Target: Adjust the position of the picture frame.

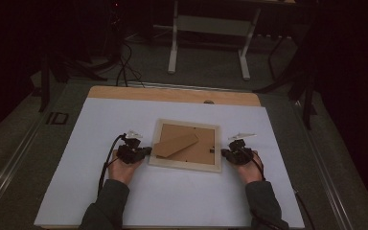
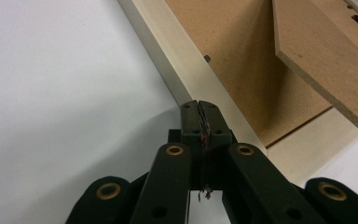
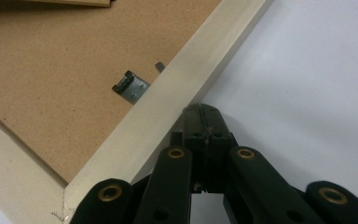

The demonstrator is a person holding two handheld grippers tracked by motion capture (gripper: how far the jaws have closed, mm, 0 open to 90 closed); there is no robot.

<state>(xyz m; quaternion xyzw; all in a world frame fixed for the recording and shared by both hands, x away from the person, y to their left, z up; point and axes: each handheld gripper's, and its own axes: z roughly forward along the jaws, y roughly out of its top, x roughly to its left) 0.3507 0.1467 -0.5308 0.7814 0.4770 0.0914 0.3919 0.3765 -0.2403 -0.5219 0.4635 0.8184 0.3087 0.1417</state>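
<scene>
A pale wooden picture frame (image 1: 184,164) lies face down on the white table cover, its brown backing board (image 1: 201,143) up and the easel stand (image 1: 175,145) resting across it. My left gripper (image 1: 147,152) is shut, its tips (image 2: 199,106) touching the frame's left rail (image 2: 168,51). My right gripper (image 1: 223,153) is shut too, tips (image 3: 201,111) against the right rail (image 3: 186,79). A small metal hanger clip (image 3: 130,87) sits on the backing near that rail. Neither gripper holds anything.
The white sheet (image 1: 124,201) covers most of the wooden table (image 1: 172,93). Beyond the table stand a white metal stand (image 1: 208,28) and cables (image 1: 122,62) on a dark floor. The person's sleeves (image 1: 108,206) enter from the bottom.
</scene>
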